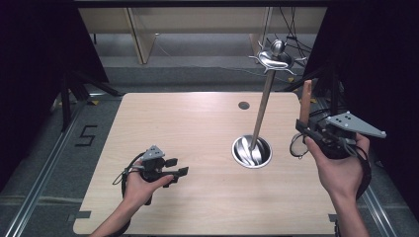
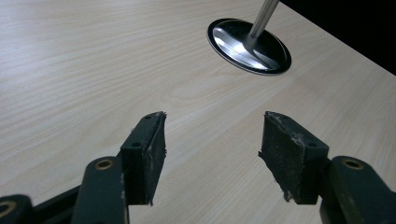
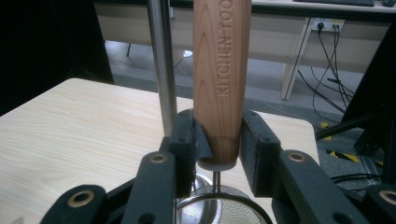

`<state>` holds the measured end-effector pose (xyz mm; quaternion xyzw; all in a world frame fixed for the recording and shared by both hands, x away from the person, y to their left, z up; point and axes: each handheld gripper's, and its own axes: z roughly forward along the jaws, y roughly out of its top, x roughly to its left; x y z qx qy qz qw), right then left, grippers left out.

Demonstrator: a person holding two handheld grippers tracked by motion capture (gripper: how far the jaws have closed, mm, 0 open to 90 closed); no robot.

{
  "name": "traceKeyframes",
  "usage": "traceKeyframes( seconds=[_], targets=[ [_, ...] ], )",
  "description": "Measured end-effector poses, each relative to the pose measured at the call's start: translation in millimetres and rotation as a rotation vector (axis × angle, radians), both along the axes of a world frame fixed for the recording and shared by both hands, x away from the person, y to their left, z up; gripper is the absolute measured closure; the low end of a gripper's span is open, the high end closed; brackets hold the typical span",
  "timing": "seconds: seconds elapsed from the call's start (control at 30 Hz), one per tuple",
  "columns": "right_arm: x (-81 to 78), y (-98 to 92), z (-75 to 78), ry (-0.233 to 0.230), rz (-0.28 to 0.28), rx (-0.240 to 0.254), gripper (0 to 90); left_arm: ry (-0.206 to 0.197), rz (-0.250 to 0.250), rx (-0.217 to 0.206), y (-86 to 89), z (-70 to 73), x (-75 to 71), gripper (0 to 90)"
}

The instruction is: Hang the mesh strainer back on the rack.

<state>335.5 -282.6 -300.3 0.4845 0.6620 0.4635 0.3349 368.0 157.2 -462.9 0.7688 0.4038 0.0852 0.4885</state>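
Observation:
A steel utensil stand has a round base (image 1: 252,152) on the table (image 1: 197,118), a thin pole (image 1: 262,106) and a hooked crown (image 1: 275,58). My right gripper (image 1: 304,129) is at the table's right edge, beside the stand. It is shut on the wooden handle (image 1: 306,101) of a strainer, which points straight up. In the right gripper view the handle (image 3: 219,70) reads "KITCHEN TOOL", the mesh ring (image 3: 219,210) hangs below the jaws of the right gripper (image 3: 218,135), and the pole (image 3: 161,60) stands just behind. My left gripper (image 1: 180,167) is held open over the front left, with nothing between its pads (image 2: 285,158).
A dark round grommet (image 1: 244,105) sits in the tabletop near the far edge. Black curtains close in both sides. Wooden desks and cables (image 1: 291,39) lie beyond the table, and metal floor rails (image 1: 44,168) run along the left.

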Motion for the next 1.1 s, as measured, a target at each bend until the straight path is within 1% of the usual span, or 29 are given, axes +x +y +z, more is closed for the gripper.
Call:
traceKeyframes(
  seconds=[0.03, 0.1, 0.17, 0.2, 0.23, 0.3, 0.4, 0.43, 0.47, 0.5, 0.53, 0.57, 0.63, 0.67, 0.7, 0.77, 0.87, 0.9, 0.93, 0.97, 1.0, 1.07, 1.1],
  targets=[
    [0.6, 0.0, -0.2, -0.008, 0.008, 0.003, 69.4, 0.002, -0.004, -0.001, 0.3, 0.0, 0.1, 39.2],
    [-0.2, 1.4, 1.0, 0.001, -0.002, 0.015, 69.4, 0.003, -0.004, -0.001, 0.5, 0.1, 0.1, 39.2],
    [0.6, 0.8, 2.1, -0.011, 0.004, 0.008, 69.4, -0.001, 0.001, -0.004, 0.5, 0.1, 0.0, 39.2],
    [1.0, 1.2, 2.1, -0.016, 0.005, 0.013, 69.4, -0.002, 0.004, -0.005, 0.4, 0.2, -0.1, 39.2],
    [0.8, 1.0, 2.6, -0.016, 0.009, 0.007, 69.4, -0.003, 0.006, -0.005, 0.4, 0.3, -0.2, 39.2],
    [-0.1, 2.3, 3.3, -0.015, 0.004, 0.013, 69.4, -0.003, 0.003, -0.005, 0.5, 0.2, -0.1, 39.2],
    [0.3, 3.0, 4.1, -0.030, 0.008, 0.015, 69.4, -0.003, 0.003, -0.004, 0.3, 0.1, -0.3, 39.2],
    [0.8, 2.4, 4.8, -0.040, 0.010, 0.003, 69.4, -0.003, 0.003, -0.004, 0.3, 0.1, -0.2, 39.2],
    [0.9, 2.5, 5.1, -0.042, 0.011, 0.001, 69.4, -0.003, 0.002, -0.003, 0.3, 0.1, -0.2, 39.2],
    [0.8, 2.8, 5.7, -0.039, 0.009, 0.003, 69.4, -0.003, 0.003, -0.003, 0.4, 0.0, -0.2, 39.2],
    [1.0, 3.9, 5.4, -0.050, 0.001, 0.013, 69.4, -0.003, 0.003, -0.004, 0.4, 0.1, -0.2, 39.2],
    [1.2, 3.7, 6.5, -0.040, 0.016, 0.012, 69.4, -0.004, 0.004, -0.005, 0.4, 0.1, -0.3, 39.2],
    [1.2, 4.1, 7.6, -0.044, 0.012, 0.010, 69.4, -0.005, 0.007, -0.004, 0.5, 0.3, -0.4, 39.2],
    [0.9, 5.2, 7.8, -0.037, 0.011, 0.022, 69.4, -0.005, 0.006, -0.005, 0.4, 0.3, -0.3, 39.2],
    [1.4, 5.2, 7.7, -0.043, 0.013, 0.017, 69.4, 0.002, 0.007, 0.001, 0.7, 1.1, -0.5, 39.2],
    [2.7, 4.1, 8.1, -0.053, 0.022, 0.001, 69.4, 0.000, 0.012, -0.007, 0.1, 1.3, -0.9, 39.2],
    [2.6, 4.5, 9.1, -0.053, 0.018, 0.010, 69.4, -0.004, 0.007, -0.001, 1.2, 1.8, -0.5, 39.2],
    [2.0, 5.2, 10.1, -0.056, 0.008, 0.021, 69.4, -0.005, 0.011, -0.001, 1.1, 1.7, -0.7, 39.2],
    [2.0, 5.2, 10.1, -0.056, 0.008, 0.021, 69.4, -0.005, 0.011, -0.001, 1.1, 1.7, -0.7, 39.2],
    [3.0, 3.9, 10.7, -0.070, 0.017, 0.006, 69.4, -0.005, 0.010, 0.000, 1.1, 1.7, -0.7, 39.2],
    [3.2, 4.4, 11.2, -0.066, 0.021, 0.019, 69.4, -0.004, 0.008, -0.001, 1.1, 1.7, -0.6, 39.2],
    [2.9, 4.8, 12.2, -0.070, 0.017, 0.024, 69.4, -0.003, 0.006, 0.000, 1.3, 2.0, -0.6, 39.2],
    [2.3, 5.4, 12.8, -0.067, 0.006, 0.031, 69.4, -0.003, 0.005, 0.001, 1.5, 2.0, -0.6, 39.2]
  ],
)
